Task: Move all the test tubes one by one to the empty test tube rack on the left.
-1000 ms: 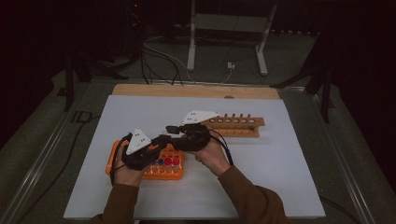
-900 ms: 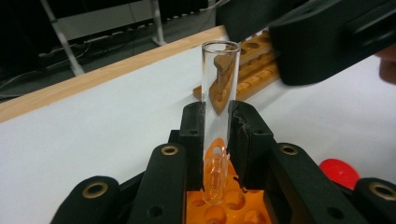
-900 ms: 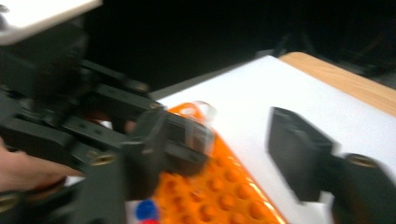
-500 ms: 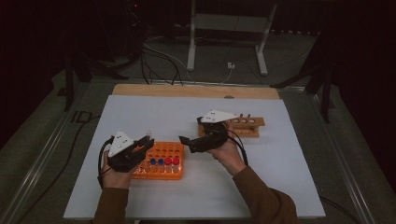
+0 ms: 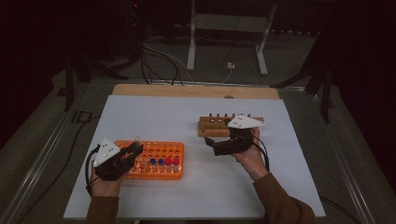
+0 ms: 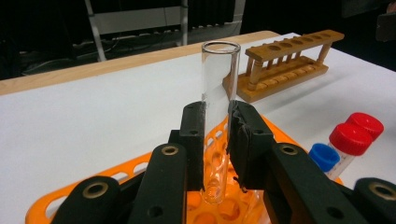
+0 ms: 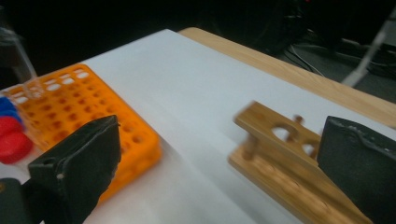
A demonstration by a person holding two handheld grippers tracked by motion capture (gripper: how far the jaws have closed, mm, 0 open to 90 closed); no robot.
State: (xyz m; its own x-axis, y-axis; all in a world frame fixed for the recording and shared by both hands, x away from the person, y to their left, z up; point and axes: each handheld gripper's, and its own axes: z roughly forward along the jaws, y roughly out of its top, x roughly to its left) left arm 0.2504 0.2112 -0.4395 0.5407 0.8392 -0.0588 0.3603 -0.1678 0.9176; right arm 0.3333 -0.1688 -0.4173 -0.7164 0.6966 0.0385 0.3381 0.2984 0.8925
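My left gripper point(image 5: 132, 152) is shut on a clear glass test tube point(image 6: 218, 84), held upright over the left end of the orange rack point(image 5: 161, 150). The tube's rounded bottom hangs just above the rack's holes point(image 6: 93, 184). My right gripper point(image 5: 213, 146) is open near the wooden rack point(image 5: 212, 125); its jaws have just been opening and nothing is between them. In the right gripper view the gripper point(image 7: 219, 154) frames the wooden rack's end point(image 7: 280, 158) and the orange rack point(image 7: 84, 107).
Red-capped tubes point(image 6: 350, 140) and blue-capped tubes point(image 6: 324, 156) stand in the orange rack's front row. The white mat point(image 5: 163, 112) covers the table, with a wooden edge point(image 5: 187, 90) at the back. Cables trail from both grippers.
The grippers have parted: the left one moved left with the tube, the right one moved right toward the wooden rack and its jaws opened.
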